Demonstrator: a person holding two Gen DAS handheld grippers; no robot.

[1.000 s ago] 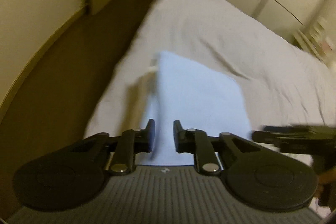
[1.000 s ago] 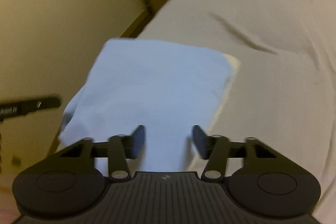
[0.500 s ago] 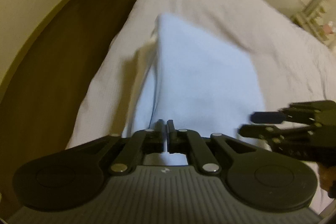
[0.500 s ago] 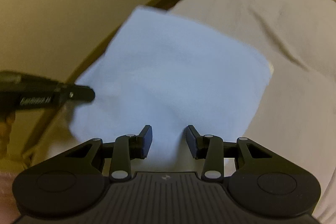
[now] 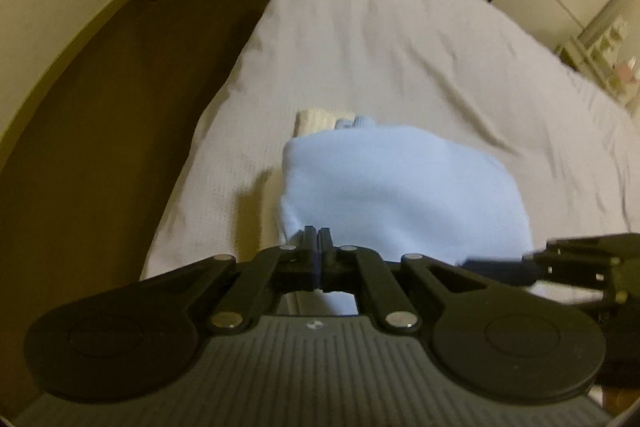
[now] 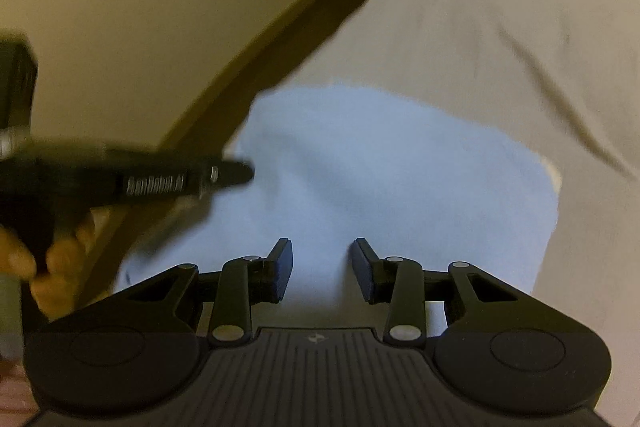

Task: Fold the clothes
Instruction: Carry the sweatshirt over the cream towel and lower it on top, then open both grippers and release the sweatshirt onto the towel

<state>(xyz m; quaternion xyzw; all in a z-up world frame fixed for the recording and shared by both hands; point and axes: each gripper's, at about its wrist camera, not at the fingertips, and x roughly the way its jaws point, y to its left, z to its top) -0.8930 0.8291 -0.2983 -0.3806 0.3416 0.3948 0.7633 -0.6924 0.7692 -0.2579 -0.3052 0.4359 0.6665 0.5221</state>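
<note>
1. On the bed [image 5: 400, 39], near its left edge, I am pinching the near-left corner of the light blue garment [image 5: 400, 187] with the left gripper [image 5: 319, 239], jaws clamped together on the cloth.
2. My right gripper [image 6: 322, 263] is hovering over the garment's near edge, fingers parted moderately, gripping nothing.
3. Risk: lifted by one corner, the cloth may sag, bunch, or slide off the bed's edge.

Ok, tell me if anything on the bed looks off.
Mostly fine. The blue cloth is bunched at its far edge, where a cream piece sticks out beneath it. The left claw pinches its near corner; the right claw is open.
</note>
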